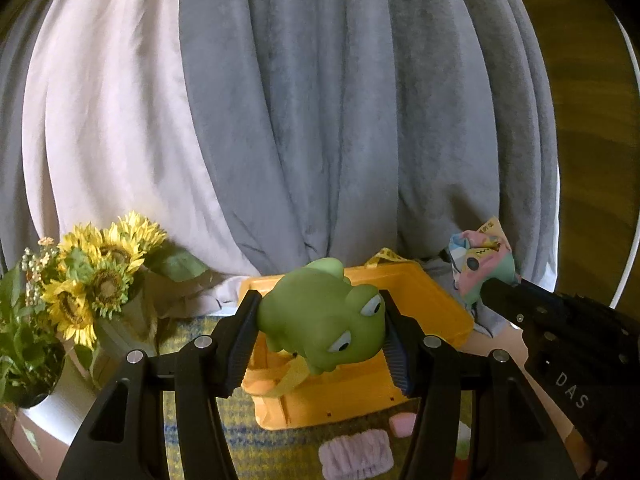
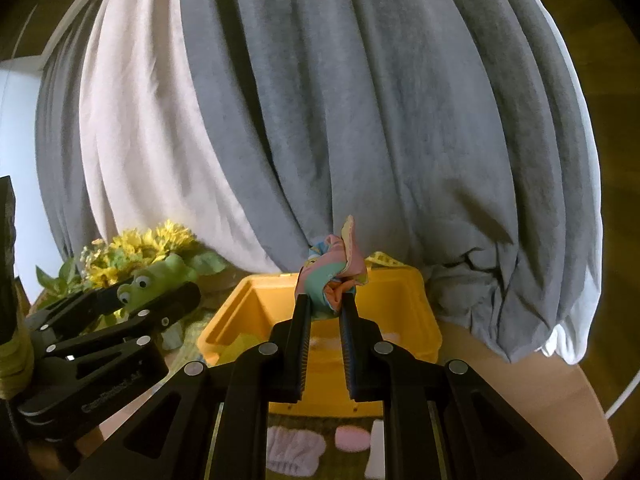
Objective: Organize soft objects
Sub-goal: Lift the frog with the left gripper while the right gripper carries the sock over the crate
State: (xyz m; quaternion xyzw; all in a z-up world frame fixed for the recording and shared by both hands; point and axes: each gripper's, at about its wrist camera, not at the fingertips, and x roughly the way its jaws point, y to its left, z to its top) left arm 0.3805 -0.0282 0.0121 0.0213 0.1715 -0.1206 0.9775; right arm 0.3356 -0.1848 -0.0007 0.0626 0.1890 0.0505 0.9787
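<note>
green rubber frog toy: above yellow plastic bin
crumpled pastel cloth: above bin, right of frog
sunflower bouquet: left of bin

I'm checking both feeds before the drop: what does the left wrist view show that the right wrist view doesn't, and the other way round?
Only the left wrist view: the vase under the sunflowers, and the left gripper shut on the green frog toy.

Only the right wrist view: the inside of the yellow bin, and the right gripper shut on the bunched pastel cloth.

Both: the grey curtain, the sunflowers, the bin, the frog, the cloth, and the pink items on the mat.
</note>
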